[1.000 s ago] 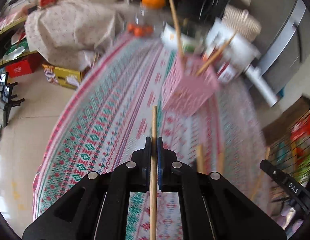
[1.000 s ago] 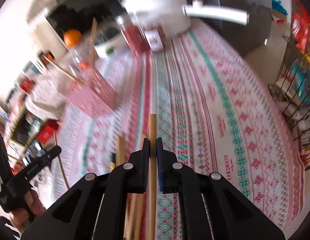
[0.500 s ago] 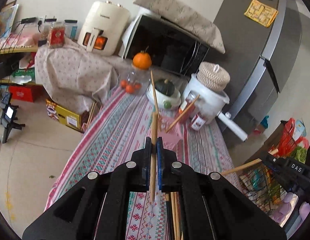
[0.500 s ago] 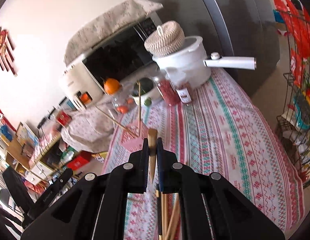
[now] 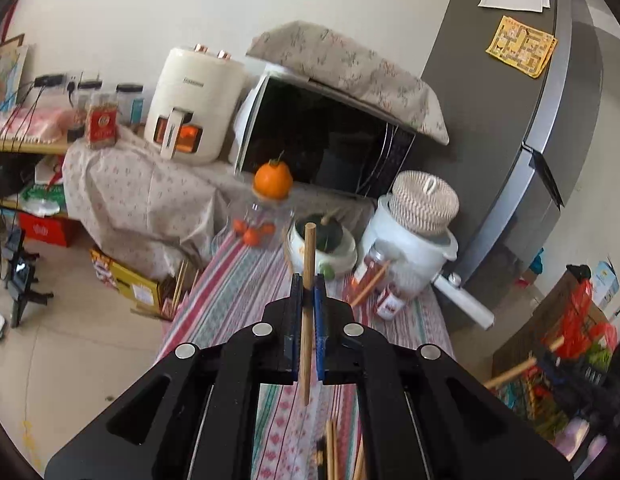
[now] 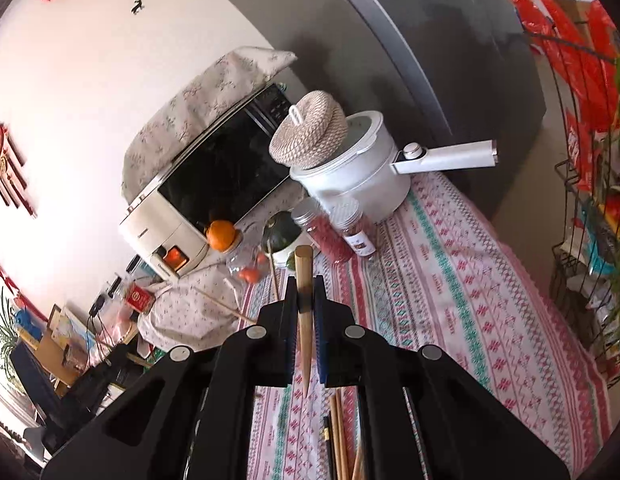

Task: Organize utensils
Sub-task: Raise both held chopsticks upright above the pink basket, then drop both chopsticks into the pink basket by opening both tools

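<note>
My left gripper (image 5: 305,288) is shut on a wooden chopstick (image 5: 307,312), held upright and high above the patterned tablecloth (image 5: 237,292). My right gripper (image 6: 305,288) is shut on a thicker wooden chopstick (image 6: 303,320), also upright. Several more chopsticks (image 5: 332,452) lie on the cloth below the grippers; they also show in the right wrist view (image 6: 338,436). The pink utensil holder is hidden behind the grippers; only chopsticks leaning out of it show (image 5: 370,283) (image 6: 223,305). The right gripper with its chopstick shows at the left wrist view's right edge (image 5: 510,374).
At the table's far end stand a white pot with a woven lid (image 6: 350,160), red spice jars (image 6: 330,232), a jar topped by an orange (image 5: 273,184) and a bowl with a green squash (image 5: 326,240). A microwave (image 5: 322,144) and fridge (image 5: 510,120) stand behind. A wire rack (image 6: 590,220) is at right.
Both grippers have lifted and tilted up from close over the cloth, each carrying its chopstick. The pink holder has slipped out of sight behind the fingers.
</note>
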`<control>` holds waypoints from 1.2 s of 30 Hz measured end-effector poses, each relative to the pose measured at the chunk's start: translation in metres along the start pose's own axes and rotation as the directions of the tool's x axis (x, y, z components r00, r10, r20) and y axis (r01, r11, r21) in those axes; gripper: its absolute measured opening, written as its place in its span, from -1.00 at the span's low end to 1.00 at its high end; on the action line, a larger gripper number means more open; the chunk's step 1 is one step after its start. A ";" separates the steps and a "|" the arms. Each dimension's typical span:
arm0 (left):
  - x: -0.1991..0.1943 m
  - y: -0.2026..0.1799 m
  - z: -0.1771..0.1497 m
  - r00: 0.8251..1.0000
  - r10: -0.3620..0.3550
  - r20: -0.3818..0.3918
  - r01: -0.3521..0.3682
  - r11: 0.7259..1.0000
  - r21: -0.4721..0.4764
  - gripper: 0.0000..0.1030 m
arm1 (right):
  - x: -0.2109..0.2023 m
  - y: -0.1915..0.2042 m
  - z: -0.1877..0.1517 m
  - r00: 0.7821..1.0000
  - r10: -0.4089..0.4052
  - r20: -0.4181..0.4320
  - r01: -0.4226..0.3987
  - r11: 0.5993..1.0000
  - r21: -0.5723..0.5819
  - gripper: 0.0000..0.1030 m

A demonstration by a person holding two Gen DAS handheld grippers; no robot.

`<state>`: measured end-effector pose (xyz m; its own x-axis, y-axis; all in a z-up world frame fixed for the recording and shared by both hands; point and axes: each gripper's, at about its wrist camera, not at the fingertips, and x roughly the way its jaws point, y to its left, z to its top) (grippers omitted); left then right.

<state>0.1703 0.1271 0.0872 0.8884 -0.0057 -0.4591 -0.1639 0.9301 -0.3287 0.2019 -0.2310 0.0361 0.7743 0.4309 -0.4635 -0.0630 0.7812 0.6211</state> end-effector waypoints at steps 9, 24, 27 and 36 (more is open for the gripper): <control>0.036 -0.032 0.037 0.999 0.028 0.045 -0.029 0.999 0.020 -0.91 | 0.019 -0.028 0.009 0.999 -0.005 -0.039 0.008 0.997 0.075 -0.85; 0.058 0.019 -0.018 0.993 0.084 -0.081 -0.094 0.987 -0.134 -0.58 | 0.022 -0.031 0.010 0.999 -0.006 -0.038 0.010 0.995 0.096 -0.85; 0.057 0.039 -0.049 0.986 0.084 -0.144 -0.108 0.981 -0.163 -0.58 | 0.026 -0.020 0.010 0.999 -0.008 -0.033 0.011 0.997 0.081 -0.85; 0.072 0.069 -0.082 0.959 0.096 -0.267 -0.146 0.974 -0.175 -0.58 | 0.045 0.047 0.031 0.999 0.015 0.046 -0.015 1.000 -0.003 -0.85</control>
<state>0.1877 0.1606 -0.0363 0.7216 -0.0147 -0.6922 -0.3642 0.8422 -0.3976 0.2529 -0.1890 0.0642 0.8015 0.4214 -0.4243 -0.0767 0.7761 0.6259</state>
